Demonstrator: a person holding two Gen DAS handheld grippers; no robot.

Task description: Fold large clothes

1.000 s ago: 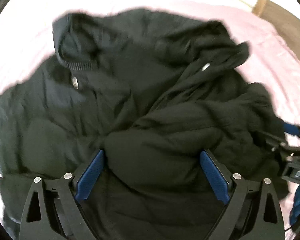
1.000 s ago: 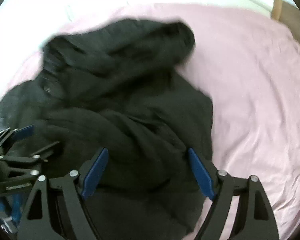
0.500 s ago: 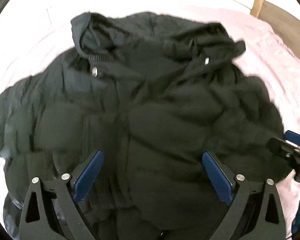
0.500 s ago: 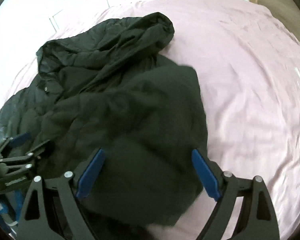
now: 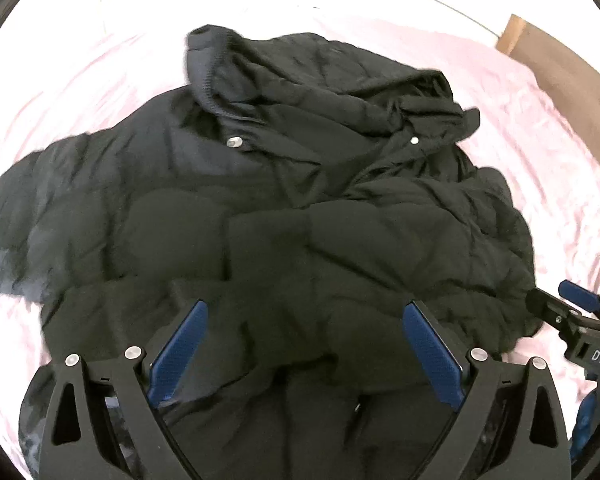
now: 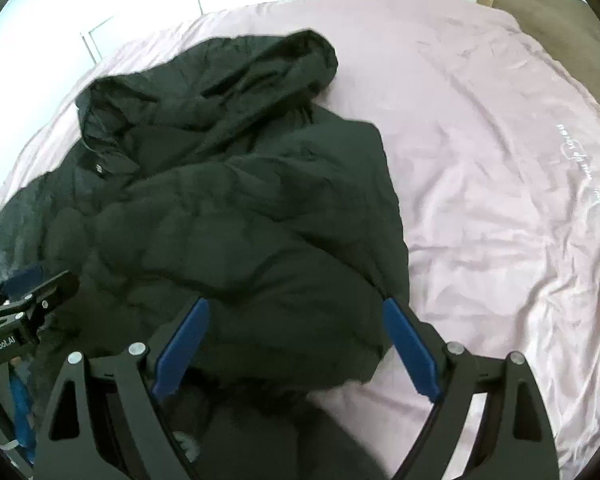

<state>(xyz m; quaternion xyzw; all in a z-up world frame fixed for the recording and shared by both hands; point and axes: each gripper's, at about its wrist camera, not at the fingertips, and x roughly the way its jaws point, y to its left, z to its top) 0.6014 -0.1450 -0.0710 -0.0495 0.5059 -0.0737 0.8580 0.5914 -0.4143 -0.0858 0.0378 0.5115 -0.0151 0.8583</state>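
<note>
The black puffer jacket [image 5: 260, 216] lies in a rumpled heap on the pink bed sheet [image 6: 500, 184], hood [image 5: 228, 68] and collar at the far end, hem end nearest the two claws, so its long axis runs away from both cameras, roughly along the line the claws point. Seen from the right wrist, one quilted panel is already lapped over the body, and its edge runs down the right side next to bare sheet. And look at the left claw [image 5: 304, 344]: blue pads spread wide, jacket fabric filling the gap beneath, though neither pad appears to press on it, so nothing is pinched there. The right claw [image 6: 296, 344] is the same story, jaws wide apart and nothing gripped; its left pad hangs over the jacket, its right pad sits right at the garment's edge where black meets pink. Each claw peeks into the other's view at the near corner, so they stand side by side at the hem end, the left over the middle of the coat, the right nearer that free right edge. By my reading the next grab turns on that edge, and the right claw is the closer one to take it.
</note>
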